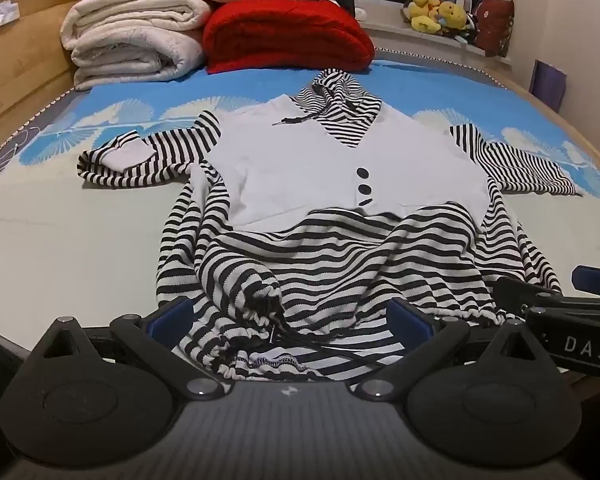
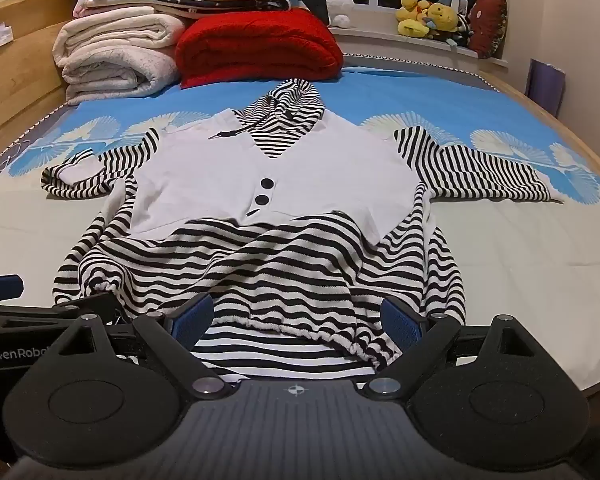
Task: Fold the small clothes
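Observation:
A small hooded top (image 1: pixel 340 168) lies face up on the bed, with a white chest panel, black buttons, black-and-white striped sleeves, hood and lower body. It also shows in the right wrist view (image 2: pixel 276 176). Its gathered bottom hem (image 1: pixel 260 340) is bunched and partly turned up at the near edge. My left gripper (image 1: pixel 292 320) is open, its blue pads either side of the hem's left part. My right gripper (image 2: pixel 296 320) is open, its pads astride the hem's right part (image 2: pixel 300 330). Each gripper shows at the edge of the other's view.
The bed (image 1: pixel 60 240) has a pale cover with a blue patterned band behind the top. Folded white quilts (image 1: pixel 132 40) and a red blanket (image 1: pixel 284 36) are stacked at the head. Plush toys (image 1: pixel 440 12) sit on the sill. A wooden frame (image 1: pixel 16 80) runs along the left.

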